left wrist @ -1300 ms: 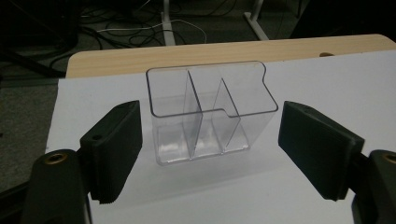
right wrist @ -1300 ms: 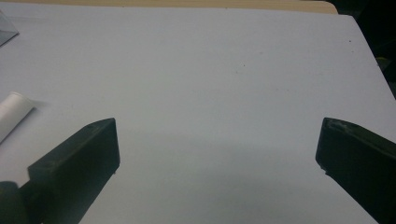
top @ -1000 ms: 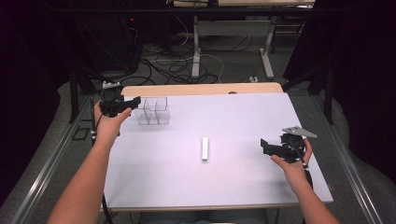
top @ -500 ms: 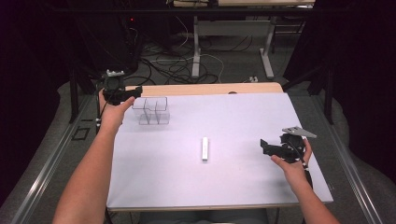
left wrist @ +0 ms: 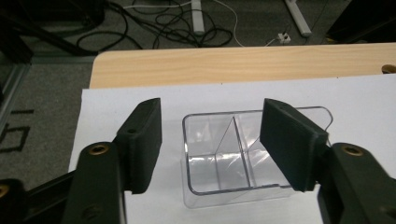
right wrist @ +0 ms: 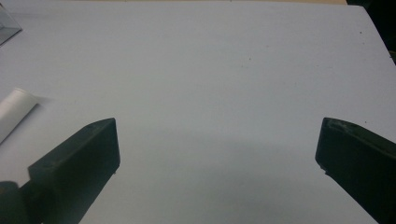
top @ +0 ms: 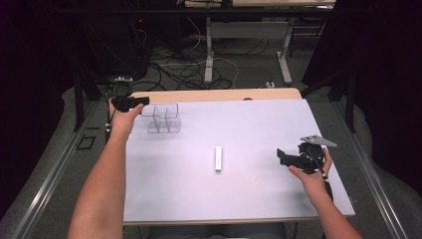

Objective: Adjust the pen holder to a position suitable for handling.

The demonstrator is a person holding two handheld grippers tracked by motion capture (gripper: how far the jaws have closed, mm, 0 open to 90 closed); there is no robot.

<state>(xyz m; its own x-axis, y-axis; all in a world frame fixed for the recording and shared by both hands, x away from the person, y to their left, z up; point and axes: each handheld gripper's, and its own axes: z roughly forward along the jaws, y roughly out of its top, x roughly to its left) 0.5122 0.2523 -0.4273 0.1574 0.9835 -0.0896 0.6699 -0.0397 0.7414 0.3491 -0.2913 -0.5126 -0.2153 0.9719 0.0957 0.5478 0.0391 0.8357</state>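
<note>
Black pads (left wrist: 145,140) of the left gripper (left wrist: 210,140) standing apart, having just been closing, with the clear plastic box (left wrist: 233,154) between and beyond them; no pad seen pressing its walls, a gap showing at the left pad, the right pad overlapping the box's right end in the left gripper view. Box divided by a clear partition into compartments, lying on the white sheet (left wrist: 121,100) near its far left corner. Seen from the high view, the same left gripper (top: 130,102) just beside the box (top: 161,118), at its left end, borne by the left hand (top: 123,122).

Right gripper (right wrist: 217,154) with jaws spread wide, nothing between them but bare white sheet. Held low over the sheet near its right edge by the right hand (top: 313,174), the right gripper (top: 286,157) well apart from the box.

Small white bar (top: 218,159) lying flat near the middle of the sheet, between the two hands, its end peeking in at the left of the right gripper view (right wrist: 16,112). Wooden table edge (top: 219,94) beyond the sheet, cables (top: 194,69) on the floor behind.
</note>
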